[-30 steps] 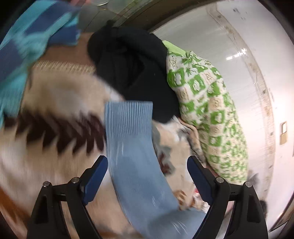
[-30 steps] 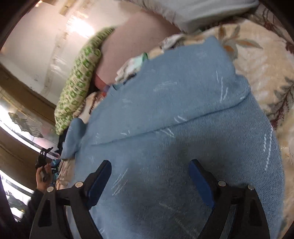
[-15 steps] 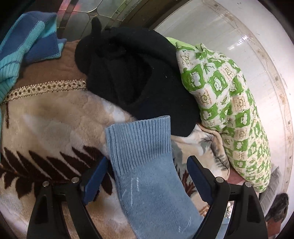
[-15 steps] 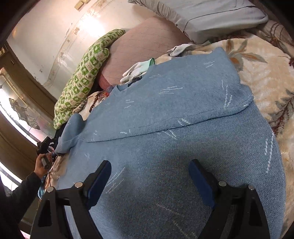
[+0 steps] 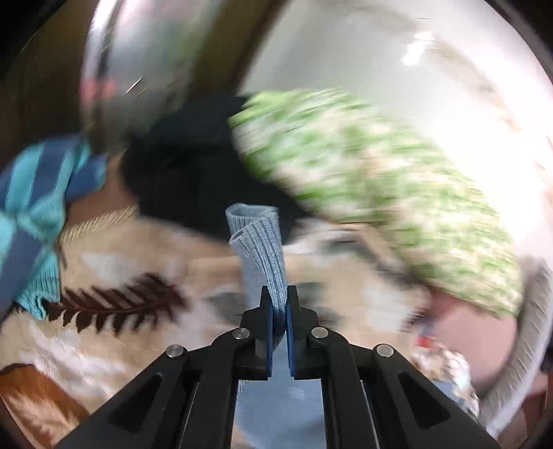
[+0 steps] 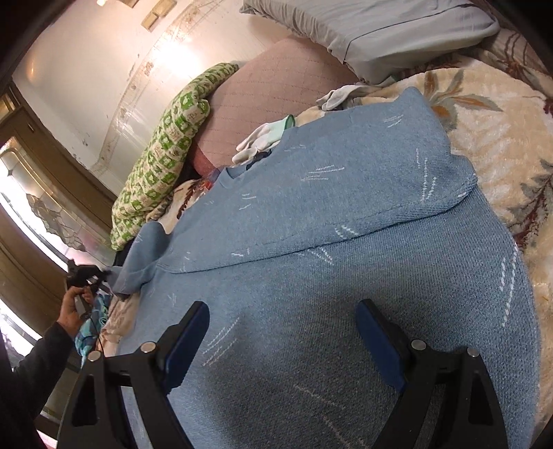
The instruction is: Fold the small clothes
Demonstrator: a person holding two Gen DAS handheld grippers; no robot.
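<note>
A light blue knit sweater (image 6: 345,248) lies spread on the bed, one side folded over its body. Its ribbed sleeve cuff (image 5: 257,241) stands pinched and bunched between the pads of my left gripper (image 5: 277,311), which is shut on it and lifted off the blanket. In the right wrist view that same sleeve (image 6: 138,266) stretches toward the left gripper (image 6: 83,273) in a hand at far left. My right gripper (image 6: 281,342) hovers open just over the sweater's lower body, nothing between its fingers.
A green-patterned pillow (image 5: 373,193), a black garment (image 5: 193,172) and a striped blue knit (image 5: 34,214) sit at the far edge of the leaf-patterned blanket (image 5: 114,304). A pink cushion (image 6: 273,100), a grey pillow (image 6: 380,27) and white gloves (image 6: 262,138) lie beyond the sweater.
My left gripper has shut on the sleeve cuff, which lay flat between its open fingers, and has lifted it with a roll. The right gripper has stayed open in place.
</note>
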